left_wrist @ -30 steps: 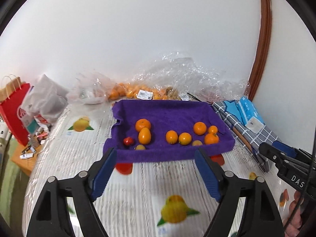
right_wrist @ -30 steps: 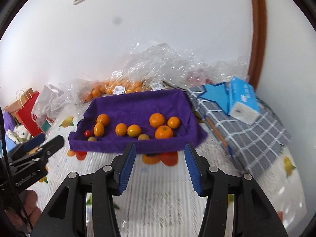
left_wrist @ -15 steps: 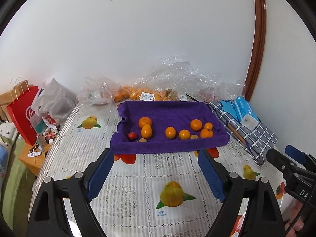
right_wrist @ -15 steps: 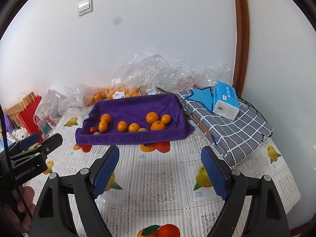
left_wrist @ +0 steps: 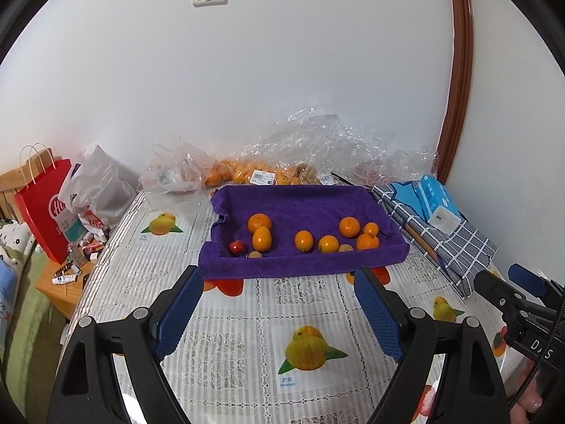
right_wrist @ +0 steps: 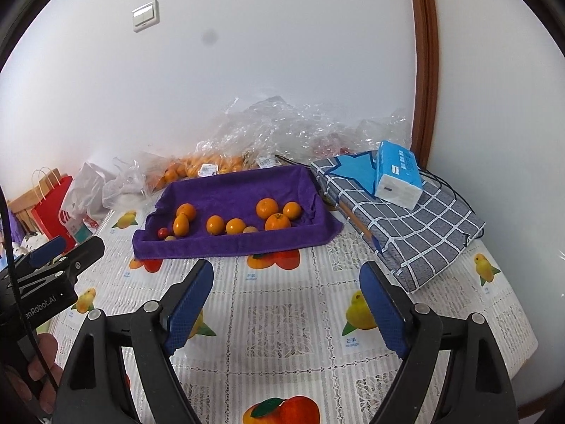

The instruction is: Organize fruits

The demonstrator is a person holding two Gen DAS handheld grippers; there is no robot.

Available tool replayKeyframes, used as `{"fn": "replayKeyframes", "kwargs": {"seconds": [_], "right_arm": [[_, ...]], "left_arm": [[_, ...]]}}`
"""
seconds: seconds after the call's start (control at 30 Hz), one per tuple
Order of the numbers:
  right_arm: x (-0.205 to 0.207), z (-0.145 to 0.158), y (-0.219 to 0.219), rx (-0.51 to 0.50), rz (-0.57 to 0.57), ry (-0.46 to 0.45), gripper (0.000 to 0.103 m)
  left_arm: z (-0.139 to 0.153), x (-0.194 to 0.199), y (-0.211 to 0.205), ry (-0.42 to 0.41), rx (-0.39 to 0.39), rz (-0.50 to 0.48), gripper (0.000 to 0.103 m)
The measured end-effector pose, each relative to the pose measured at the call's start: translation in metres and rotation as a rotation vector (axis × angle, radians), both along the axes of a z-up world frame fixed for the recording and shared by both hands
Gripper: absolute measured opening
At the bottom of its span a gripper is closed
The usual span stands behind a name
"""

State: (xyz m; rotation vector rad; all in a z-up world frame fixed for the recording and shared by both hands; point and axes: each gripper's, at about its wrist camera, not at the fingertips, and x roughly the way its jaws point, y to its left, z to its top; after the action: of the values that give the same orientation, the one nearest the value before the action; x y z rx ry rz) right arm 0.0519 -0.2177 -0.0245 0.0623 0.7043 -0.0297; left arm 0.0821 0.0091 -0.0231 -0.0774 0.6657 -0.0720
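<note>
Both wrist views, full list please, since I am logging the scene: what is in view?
purple towel-lined tray: one, purple, table centre.
oranges: seven, orange, in the tray.
red fruit: one, red, tray's left end.
brownish fruits: two, dull tan, tray front.
bagged oranges: one clear bag, behind the tray.
tissue pack: one, blue-white, on the checked cloth.
red paper bag: one, far left.
left gripper: jaws open.
right gripper: jaws open.

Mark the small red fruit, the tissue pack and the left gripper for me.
small red fruit [left_wrist: 237,247], left wrist view, middle of its skin.
tissue pack [right_wrist: 398,175], right wrist view, its blue-and-white side.
left gripper [left_wrist: 279,312], left wrist view, midway between its open fingertips.
</note>
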Motion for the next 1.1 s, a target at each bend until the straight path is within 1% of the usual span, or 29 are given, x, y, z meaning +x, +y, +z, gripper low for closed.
{"fn": "replayKeyframes", "kwargs": {"seconds": [1.1], "right_arm": [[0.0021, -0.0024, 0.0026, -0.005, 0.007, -0.003, 0.084]], "left_arm": [[-0.0002, 0.0035, -0.0028, -0.003, 0.010, 0.005, 0.087]]}}
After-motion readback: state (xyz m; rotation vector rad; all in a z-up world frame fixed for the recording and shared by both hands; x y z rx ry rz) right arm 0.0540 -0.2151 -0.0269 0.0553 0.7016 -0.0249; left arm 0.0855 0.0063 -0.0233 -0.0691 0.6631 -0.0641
